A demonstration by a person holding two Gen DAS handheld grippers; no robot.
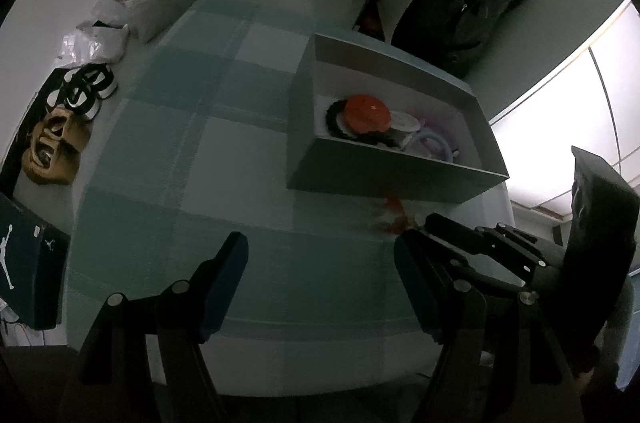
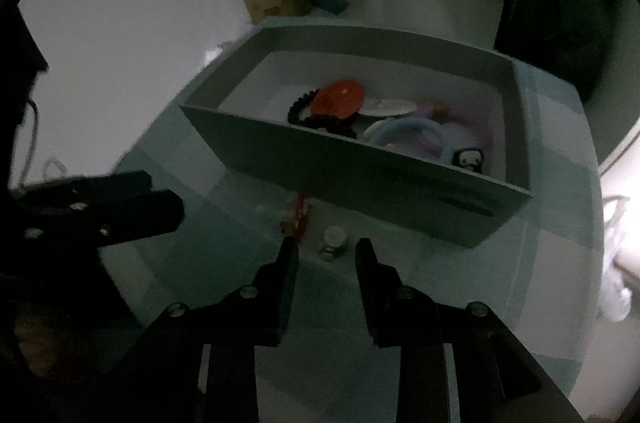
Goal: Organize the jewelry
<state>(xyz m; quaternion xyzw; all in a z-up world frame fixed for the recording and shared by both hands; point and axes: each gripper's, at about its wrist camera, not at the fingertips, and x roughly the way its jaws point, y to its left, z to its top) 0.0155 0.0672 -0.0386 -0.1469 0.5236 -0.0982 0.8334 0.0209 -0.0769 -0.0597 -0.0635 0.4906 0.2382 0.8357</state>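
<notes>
Right gripper [image 2: 326,251], spread, empty, over bench [image 2: 160,159]. Left to right ahead: red trinket [image 2: 299,213]; small pale piece [image 2: 333,241] between my tips; box [image 2: 360,163] behind, holding bracelets. Left gripper [image 1: 320,263] spread, idle. Step, by my reckoning: collecting strays; next, lower and pinch.

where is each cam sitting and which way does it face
Left wrist: on the left gripper, above the checked tablecloth, facing the open box ahead to the right; own open fingers show, and the right gripper at right.
Right wrist: on the right gripper, facing the box front, a small silver piece just ahead; left gripper at left.
Shared: box, orange piece, cloth.
</notes>
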